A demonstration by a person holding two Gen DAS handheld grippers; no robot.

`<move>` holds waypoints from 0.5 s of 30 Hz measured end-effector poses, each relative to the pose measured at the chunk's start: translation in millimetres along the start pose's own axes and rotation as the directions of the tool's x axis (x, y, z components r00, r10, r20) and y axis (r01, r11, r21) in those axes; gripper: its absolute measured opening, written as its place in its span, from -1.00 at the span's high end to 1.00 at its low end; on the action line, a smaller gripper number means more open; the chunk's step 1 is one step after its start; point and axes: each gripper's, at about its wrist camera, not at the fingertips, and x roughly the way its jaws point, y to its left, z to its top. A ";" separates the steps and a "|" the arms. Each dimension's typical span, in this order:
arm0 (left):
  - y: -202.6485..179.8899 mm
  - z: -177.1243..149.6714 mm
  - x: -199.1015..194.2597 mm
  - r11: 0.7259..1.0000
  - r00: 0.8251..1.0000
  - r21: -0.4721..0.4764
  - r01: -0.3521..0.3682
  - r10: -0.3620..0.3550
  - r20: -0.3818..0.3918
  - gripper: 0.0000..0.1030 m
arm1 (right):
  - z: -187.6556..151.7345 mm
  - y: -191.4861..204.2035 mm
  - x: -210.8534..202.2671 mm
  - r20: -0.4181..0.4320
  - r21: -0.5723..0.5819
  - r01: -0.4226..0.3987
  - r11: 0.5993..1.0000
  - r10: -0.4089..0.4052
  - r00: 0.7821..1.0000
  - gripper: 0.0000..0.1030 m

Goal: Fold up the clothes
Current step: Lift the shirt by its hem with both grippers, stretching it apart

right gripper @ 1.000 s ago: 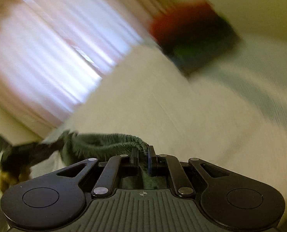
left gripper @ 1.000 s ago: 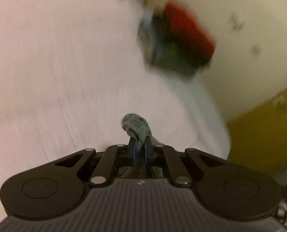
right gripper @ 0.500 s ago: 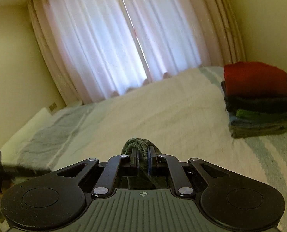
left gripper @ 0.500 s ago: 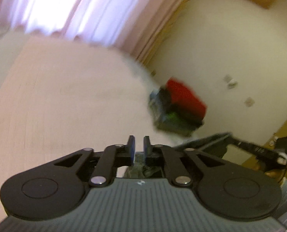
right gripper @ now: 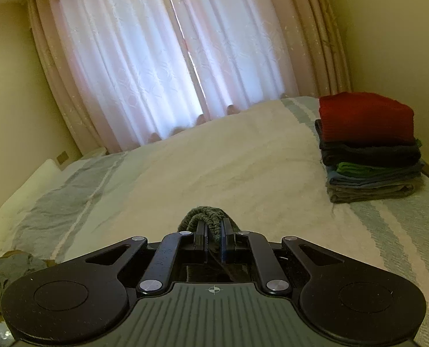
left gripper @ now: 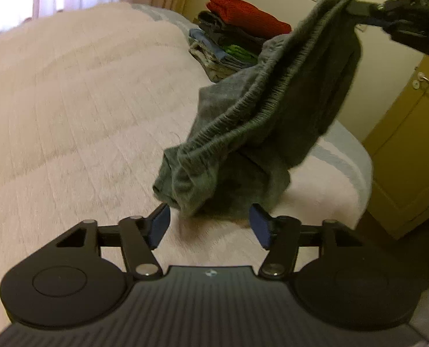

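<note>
A grey garment with an elastic waistband (left gripper: 260, 121) hangs in the air over the bed. My right gripper (right gripper: 214, 238) is shut on the waistband (right gripper: 205, 217) and also shows at the top right of the left wrist view (left gripper: 356, 8), holding the cloth up. My left gripper (left gripper: 208, 225) is open, its blue pads (left gripper: 160, 224) apart just below the garment's hanging lower end, which sags onto the bed.
A stack of folded clothes, red on top (right gripper: 368, 147), also seen in the left wrist view (left gripper: 234, 31), sits at the bed's far right. The bed has a cream cover (left gripper: 69, 115). Curtains (right gripper: 171, 57) behind. A yellow cabinet door (left gripper: 402, 133) stands right of the bed. A crumpled cloth (right gripper: 14, 266) lies at left.
My left gripper has opened and let go of the garment. Both grippers swung up from the bed; the right one holds the waistband and has steadied.
</note>
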 end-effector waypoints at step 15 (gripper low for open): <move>15.8 65.6 -109.6 0.982 0.928 0.134 -0.136 0.079 0.364 0.88 | 29.9 16.2 -23.7 0.117 -0.118 -0.049 0.992 0.063 0.991 0.88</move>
